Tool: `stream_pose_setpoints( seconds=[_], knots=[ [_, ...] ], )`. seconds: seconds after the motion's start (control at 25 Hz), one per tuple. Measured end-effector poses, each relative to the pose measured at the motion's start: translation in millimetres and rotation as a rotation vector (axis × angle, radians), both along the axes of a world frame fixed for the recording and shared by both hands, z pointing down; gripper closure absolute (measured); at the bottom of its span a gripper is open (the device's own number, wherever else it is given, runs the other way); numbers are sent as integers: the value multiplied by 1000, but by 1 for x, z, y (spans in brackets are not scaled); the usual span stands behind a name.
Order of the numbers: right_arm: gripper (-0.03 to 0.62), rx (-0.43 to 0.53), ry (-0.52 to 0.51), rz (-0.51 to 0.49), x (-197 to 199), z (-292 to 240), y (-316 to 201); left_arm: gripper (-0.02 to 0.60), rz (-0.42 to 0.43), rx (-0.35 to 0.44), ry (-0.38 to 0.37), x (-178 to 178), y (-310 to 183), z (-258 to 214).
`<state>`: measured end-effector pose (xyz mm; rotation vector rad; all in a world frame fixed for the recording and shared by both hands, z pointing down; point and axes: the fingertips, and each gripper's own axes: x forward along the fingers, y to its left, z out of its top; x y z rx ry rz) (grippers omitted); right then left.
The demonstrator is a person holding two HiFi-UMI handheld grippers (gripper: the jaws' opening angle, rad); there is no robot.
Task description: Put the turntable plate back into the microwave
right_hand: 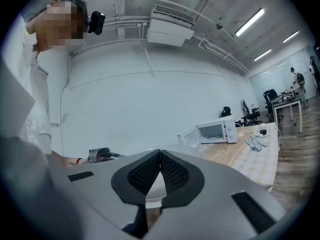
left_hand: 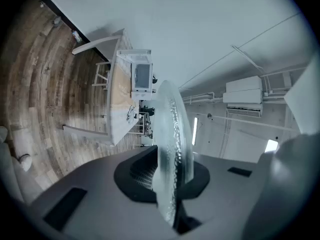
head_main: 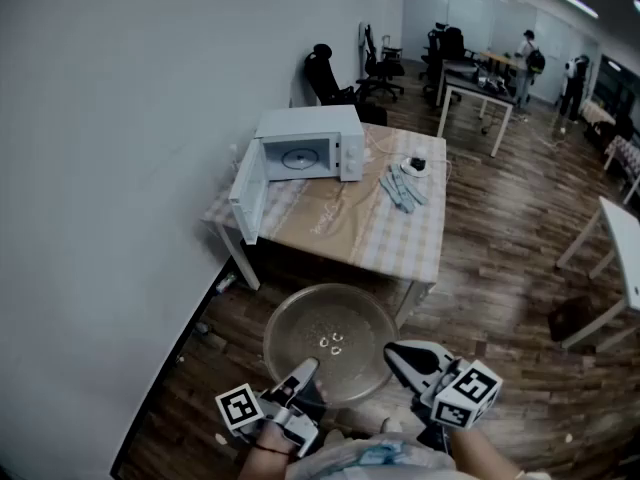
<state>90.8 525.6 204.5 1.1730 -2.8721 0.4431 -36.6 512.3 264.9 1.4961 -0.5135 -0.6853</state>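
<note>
**Entry: turntable plate, in transit to microwave**

Item: glass turntable plate (head_main: 330,336), clear, round, carried level above the wooden floor and well apart from the worktop (head_main: 345,226).

Holder: left tongs (head_main: 305,370), nearly closed and pinching the plate's near rim. Right tongs (head_main: 396,354), tips met with nothing between them, just beside the rim. Whether they touch it cannot be told.

Destination: white microwave (head_main: 310,146) on the worktop, door swung open, cavity facing the carrier. A pair of gloves (head_main: 403,190) lies beside it, clear of the door.

Step, as judged: carry phase, insertion not yet begun. The next move calls for walking up, keeping the plate flat, then sliding it through the opening and seating it centred.

Views compared: only the head view shows the whole disc and both tongs together. The left gripper view alone shows the rim edge-on between the pads (left_hand: 142,171), confirming the pinch. The right gripper view alone settles that its tips meet.
</note>
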Motion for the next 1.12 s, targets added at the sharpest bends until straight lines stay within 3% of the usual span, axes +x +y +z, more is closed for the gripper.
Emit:
stream_pose_setpoints(
  seconds=[0.72,1.12],
  knots=[
    [559,15,84,10,-8,8,-1,558,-4,-11,23,-2,-4,0],
    [559,73,163,-9,-27,3,-6,558,-11,-8,9,-14,-17,2]
  ],
)
